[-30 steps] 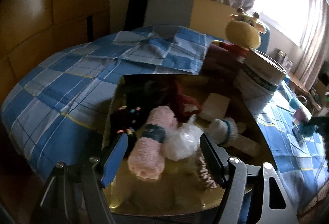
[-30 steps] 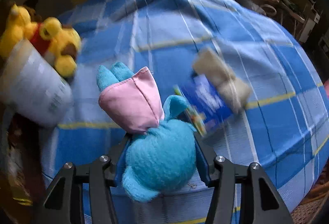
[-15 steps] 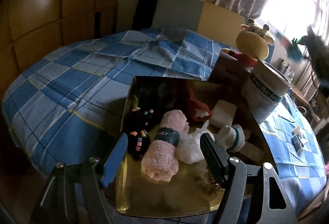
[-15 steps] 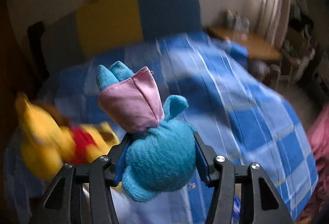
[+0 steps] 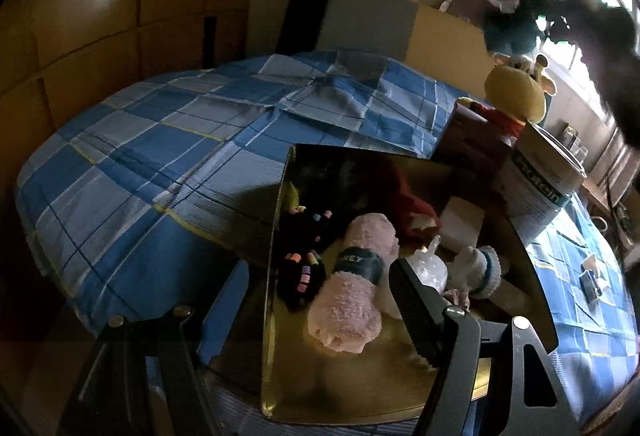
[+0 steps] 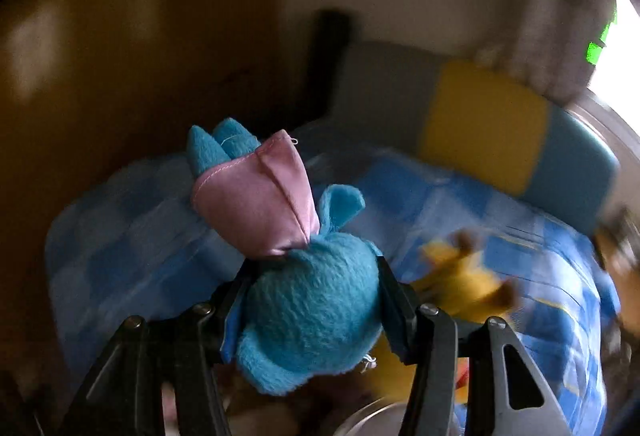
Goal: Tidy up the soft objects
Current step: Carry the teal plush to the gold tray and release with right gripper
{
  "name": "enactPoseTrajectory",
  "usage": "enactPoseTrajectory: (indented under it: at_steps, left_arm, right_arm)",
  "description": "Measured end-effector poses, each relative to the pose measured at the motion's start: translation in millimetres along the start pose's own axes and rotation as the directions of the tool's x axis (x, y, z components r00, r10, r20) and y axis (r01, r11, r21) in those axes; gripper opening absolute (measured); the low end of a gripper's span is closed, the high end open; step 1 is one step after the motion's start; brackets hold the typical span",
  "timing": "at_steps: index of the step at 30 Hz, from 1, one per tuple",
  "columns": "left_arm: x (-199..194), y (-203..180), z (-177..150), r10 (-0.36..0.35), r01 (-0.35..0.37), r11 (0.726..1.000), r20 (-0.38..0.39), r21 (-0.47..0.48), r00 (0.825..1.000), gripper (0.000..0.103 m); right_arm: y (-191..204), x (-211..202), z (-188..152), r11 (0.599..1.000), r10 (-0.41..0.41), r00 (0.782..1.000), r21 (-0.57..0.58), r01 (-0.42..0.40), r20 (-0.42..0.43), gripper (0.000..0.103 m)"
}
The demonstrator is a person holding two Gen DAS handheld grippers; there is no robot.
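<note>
1. Left wrist view alone shows the bed (image 5: 168,163) whole: a blue, white and yellow checked woven cover, domed by the lens, with a gold, shiny, flat-walled box (image 5: 276,336) at its near edge.
2. Only that view shows inside the box: a rolled pink terry towel (image 5: 354,292) with a dark band, black gloves (image 5: 302,264) dotted with coloured beads, crinkled clear plastic (image 5: 430,268) and a white fuzzy sock (image 5: 482,268) with a teal cuff.
3. At the box's far right corner stand a round white tub (image 5: 536,179) and a yellow plush giraffe (image 5: 516,95).
4. The left gripper (image 5: 316,300) hangs over the box's near edge, jaws apart, nothing between them.
5. Right wrist view is blurred but shows close what the other gives only as a dark smear at top right: the right gripper (image 6: 312,300) clamped on the fleecy round body of a teal plush toy (image 6: 308,312) with a smooth pink satin pouch, held in the air above the bed's right side.
</note>
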State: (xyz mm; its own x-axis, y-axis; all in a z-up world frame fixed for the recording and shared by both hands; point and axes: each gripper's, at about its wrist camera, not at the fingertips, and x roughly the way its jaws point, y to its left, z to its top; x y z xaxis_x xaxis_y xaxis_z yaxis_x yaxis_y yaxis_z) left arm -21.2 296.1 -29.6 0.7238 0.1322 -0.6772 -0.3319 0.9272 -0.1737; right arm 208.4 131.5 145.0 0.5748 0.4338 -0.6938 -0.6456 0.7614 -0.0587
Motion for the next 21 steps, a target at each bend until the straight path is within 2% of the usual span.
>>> enactPoseTrajectory:
  at_steps: [4,8,12,17,21]
  left_arm:
    - [-2,0,-1,0.004,-0.004,1.0,0.003,-0.001,1.0,0.073]
    - [-4,-2,-3,0.007,-0.007,1.0,0.003,0.003,1.0,0.073]
    - [-6,-4,-4,0.012,-0.012,1.0,0.005,0.005,1.0,0.075]
    - [-9,-5,-5,0.022,-0.022,1.0,0.011,0.003,1.0,0.076]
    - [-11,-6,-6,0.03,-0.03,1.0,0.014,0.003,0.999,0.076]
  right_arm:
    - [58,8,-58,0.982,0.109,0.987,-0.142,-0.126,-0.12,0.056]
    - [89,12,-114,0.962,0.165,0.961,-0.178,-0.207,-0.223,0.056]
    - [99,19,-158,0.957,0.183,0.94,-0.165,-0.237,-0.289,0.056]
    - [105,15,-201,0.961,0.218,0.913,-0.086,-0.263,-0.345,0.056]
    - [110,8,-225,0.964,0.224,0.907,-0.054,-0.259,-0.357,0.056]
